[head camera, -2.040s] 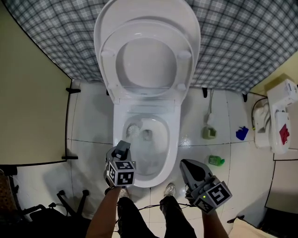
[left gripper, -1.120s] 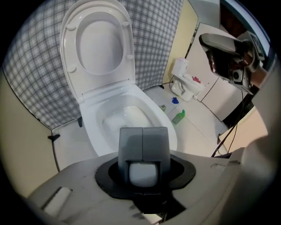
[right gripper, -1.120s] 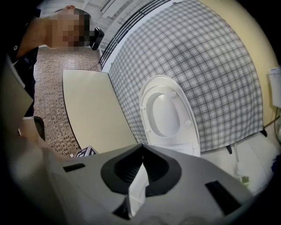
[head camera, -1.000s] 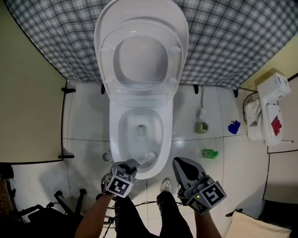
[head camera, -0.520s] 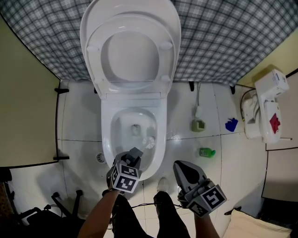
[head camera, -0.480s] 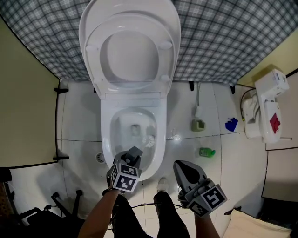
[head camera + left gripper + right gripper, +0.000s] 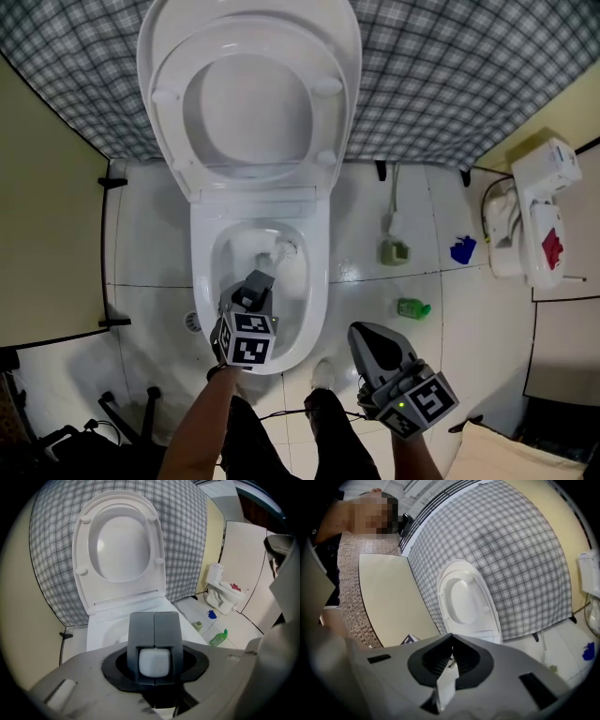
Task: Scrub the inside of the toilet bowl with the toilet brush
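Observation:
The white toilet [image 7: 319, 281] stands with seat and lid [image 7: 248, 94] raised against the checked wall. My left gripper [image 7: 255, 286] hangs over the front half of the bowl, pointing down into it. It is shut on the white handle of the toilet brush [image 7: 153, 662]. The brush head [image 7: 275, 251] lies deep in the bowl, beside the drain hole. In the left gripper view the dark fingers [image 7: 154, 620] close round the handle's end, with the bowl [image 7: 112, 630] beyond. My right gripper [image 7: 373, 345] is off the bowl's front right, over the floor; its jaws [image 7: 451, 639] meet at the tips with nothing seen between them.
On the tiled floor to the right lie a green bottle [image 7: 411, 307], a grey-green object [image 7: 392, 251] and a blue object [image 7: 461, 250]. A white fixture [image 7: 539, 225] stands at far right. A beige panel [image 7: 47, 206] closes the left. A shoe [image 7: 322, 373] is under the bowl's front.
My left gripper has moved from the bowl's front right rim inward and leftward. The brush head has swept from the right side to the back by the drain. The right gripper has barely moved.

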